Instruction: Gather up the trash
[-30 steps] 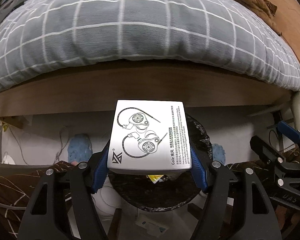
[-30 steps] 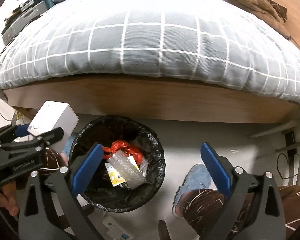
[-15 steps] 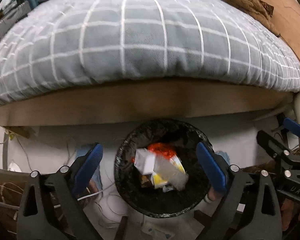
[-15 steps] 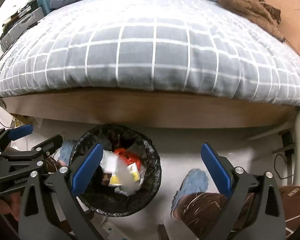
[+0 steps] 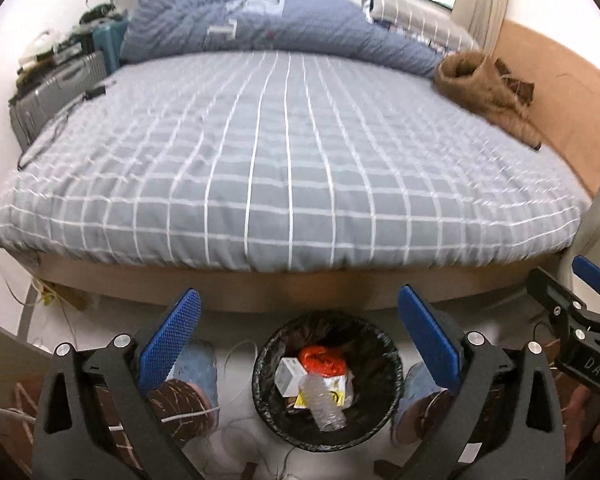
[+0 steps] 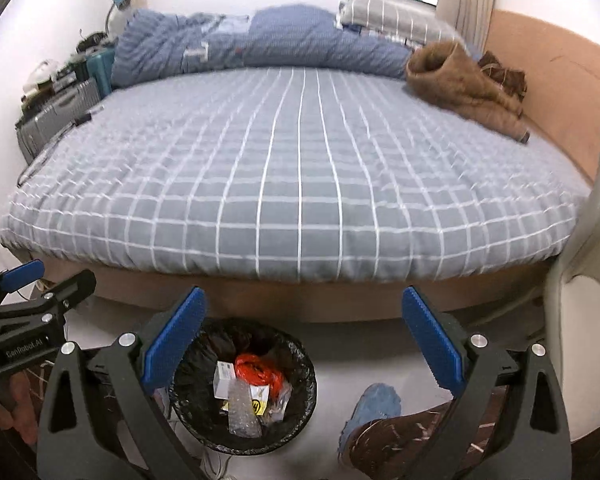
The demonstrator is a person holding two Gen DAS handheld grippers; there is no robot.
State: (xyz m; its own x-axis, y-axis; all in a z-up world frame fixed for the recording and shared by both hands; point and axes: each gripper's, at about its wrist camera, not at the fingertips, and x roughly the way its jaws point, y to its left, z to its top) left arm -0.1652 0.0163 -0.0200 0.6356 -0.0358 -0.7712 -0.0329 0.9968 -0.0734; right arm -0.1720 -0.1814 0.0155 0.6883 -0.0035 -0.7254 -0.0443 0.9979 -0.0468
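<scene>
Grey checked bed (image 5: 284,168), blue duvet (image 5: 260,28), brown garment (image 5: 484,84), grey suitcase (image 5: 56,88), blue slippers (image 6: 374,404).

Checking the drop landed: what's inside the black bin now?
Inside the bin: white box, red bag, clear plastic bottle, yellow-marked wrapper. Anything beneath them is covered.

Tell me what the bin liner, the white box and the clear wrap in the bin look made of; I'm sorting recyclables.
Bin liner: thin black plastic film, glossy and crinkled over the rim.
White box: likely matte cardboard, with crisp folded edges and small print.
Clear wrap: probably bubble wrap or soft clear plastic; translucent and bumpy, too blurred to be sure.
</scene>
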